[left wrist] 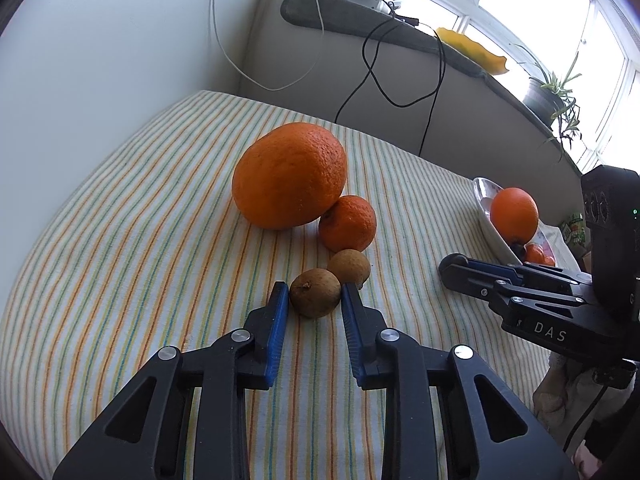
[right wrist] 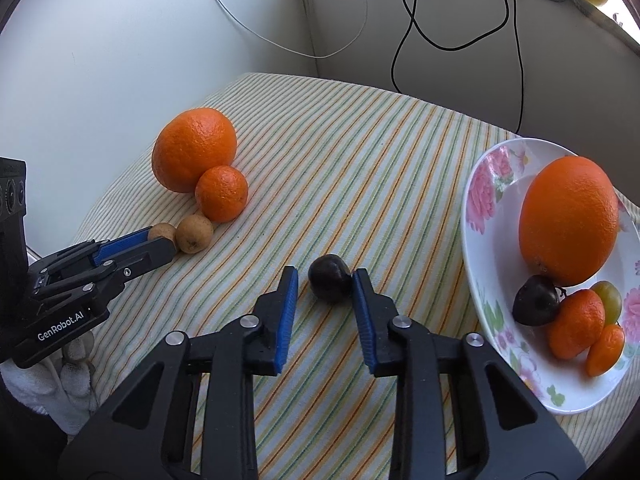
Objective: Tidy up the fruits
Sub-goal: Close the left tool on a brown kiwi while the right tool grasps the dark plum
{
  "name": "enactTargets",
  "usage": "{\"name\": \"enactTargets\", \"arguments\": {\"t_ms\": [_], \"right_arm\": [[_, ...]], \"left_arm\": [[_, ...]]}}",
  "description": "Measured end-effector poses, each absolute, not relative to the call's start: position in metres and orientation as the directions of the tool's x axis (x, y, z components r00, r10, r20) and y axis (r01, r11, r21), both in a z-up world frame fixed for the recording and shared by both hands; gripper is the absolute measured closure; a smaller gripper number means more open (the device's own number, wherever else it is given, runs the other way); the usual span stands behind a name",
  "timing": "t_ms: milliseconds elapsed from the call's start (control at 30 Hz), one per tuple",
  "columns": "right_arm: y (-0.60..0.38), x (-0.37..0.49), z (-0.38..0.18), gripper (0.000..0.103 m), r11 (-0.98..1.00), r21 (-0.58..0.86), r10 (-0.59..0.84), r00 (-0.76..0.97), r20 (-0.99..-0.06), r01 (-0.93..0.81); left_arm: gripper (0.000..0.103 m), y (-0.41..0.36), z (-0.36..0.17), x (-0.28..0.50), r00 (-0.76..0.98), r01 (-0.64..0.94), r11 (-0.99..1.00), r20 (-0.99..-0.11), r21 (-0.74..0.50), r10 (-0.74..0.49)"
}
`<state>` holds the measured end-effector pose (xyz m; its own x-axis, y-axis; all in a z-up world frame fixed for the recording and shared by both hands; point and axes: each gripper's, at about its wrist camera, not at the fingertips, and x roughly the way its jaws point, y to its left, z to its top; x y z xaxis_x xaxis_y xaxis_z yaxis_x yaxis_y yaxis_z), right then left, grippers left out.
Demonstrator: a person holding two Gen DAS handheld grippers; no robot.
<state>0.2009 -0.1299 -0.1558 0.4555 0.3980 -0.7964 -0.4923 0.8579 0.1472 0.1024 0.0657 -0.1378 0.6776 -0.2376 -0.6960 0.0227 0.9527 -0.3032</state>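
1. Fruits lie on the striped cloth (right wrist: 360,160): my left gripper (left wrist: 314,294) is clenched on a brown fruit (left wrist: 314,293), my right gripper (right wrist: 325,280) on a dark plum (right wrist: 330,283).
2. My floral plate (right wrist: 486,184) carries a large orange (right wrist: 568,220), a second plum (right wrist: 536,300), two mandarins and a green fruit.
3. Only my left view catches the windowsill plant (left wrist: 556,92); the plate's contents show fully only on my right.

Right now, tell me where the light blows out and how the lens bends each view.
Left wrist view: the window at top right is blown out to white, and the striped cloth bulges with the fisheye. Right wrist view: softer, even light; the floral plate stretches toward the right edge, dark corners ring the picture, and the large orange on the plate is sharp.
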Motion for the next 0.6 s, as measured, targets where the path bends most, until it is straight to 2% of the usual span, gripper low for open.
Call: {"name": "enactTargets", "arguments": {"t_ms": [600], "right_arm": [[-0.138, 0.186, -0.139, 0.080, 0.842, 0.175, 0.446, 0.474, -0.759, -0.511]], "left_arm": [[0.078, 0.060, -0.123, 0.090, 0.707, 0.033, 0.954, -0.667, -0.298, -0.233]]}}
